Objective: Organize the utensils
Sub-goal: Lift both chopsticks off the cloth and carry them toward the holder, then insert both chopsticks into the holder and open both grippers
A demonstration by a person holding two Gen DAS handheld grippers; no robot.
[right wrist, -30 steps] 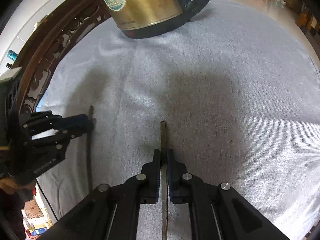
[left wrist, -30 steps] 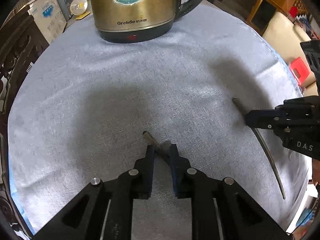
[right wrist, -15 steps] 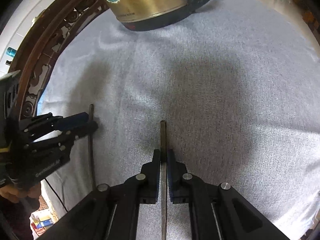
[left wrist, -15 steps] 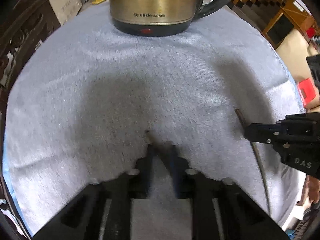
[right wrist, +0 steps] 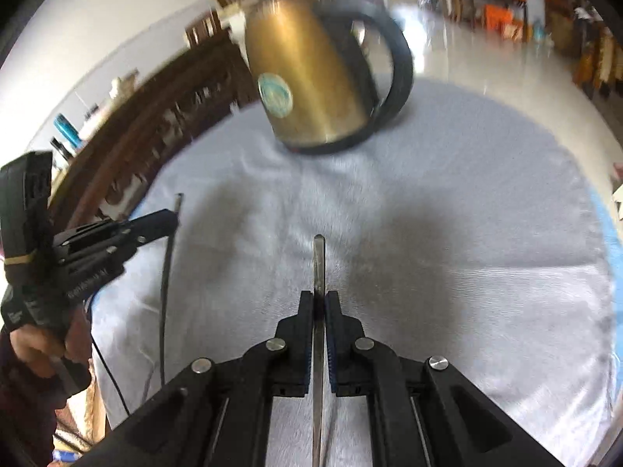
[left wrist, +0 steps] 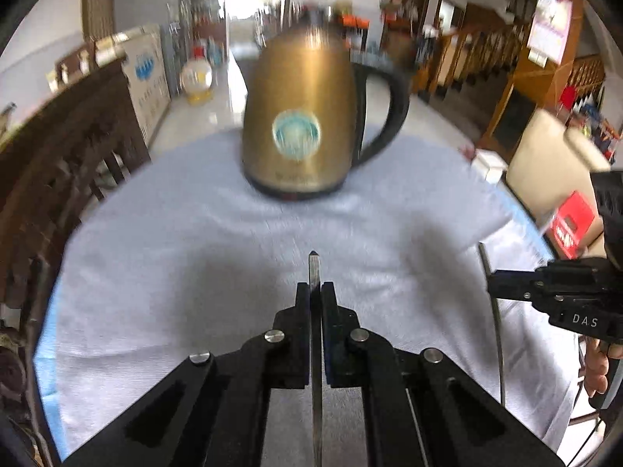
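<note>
My left gripper (left wrist: 315,286) is shut on a thin metal utensil handle (left wrist: 314,268) that sticks out forward between its fingers, lifted above the grey cloth. My right gripper (right wrist: 318,295) is shut on another thin metal utensil handle (right wrist: 319,260), also held off the cloth. In the left wrist view the right gripper (left wrist: 491,284) shows at the right with its utensil (left wrist: 496,323) hanging down. In the right wrist view the left gripper (right wrist: 173,220) shows at the left with its utensil (right wrist: 167,268). Both utensils' working ends are hidden.
A gold electric kettle (left wrist: 303,132) with a black handle stands at the far side of the cloth-covered table (left wrist: 175,233). A dark carved wooden chair (left wrist: 58,148) is at the left. A beige chair (left wrist: 545,155) and a red box (left wrist: 572,222) are beyond the right edge.
Both grippers have lifted and tilted up with their utensils, so the kettle and room now show. The left utensil now sits straight between the fingers instead of lying on the cloth.
</note>
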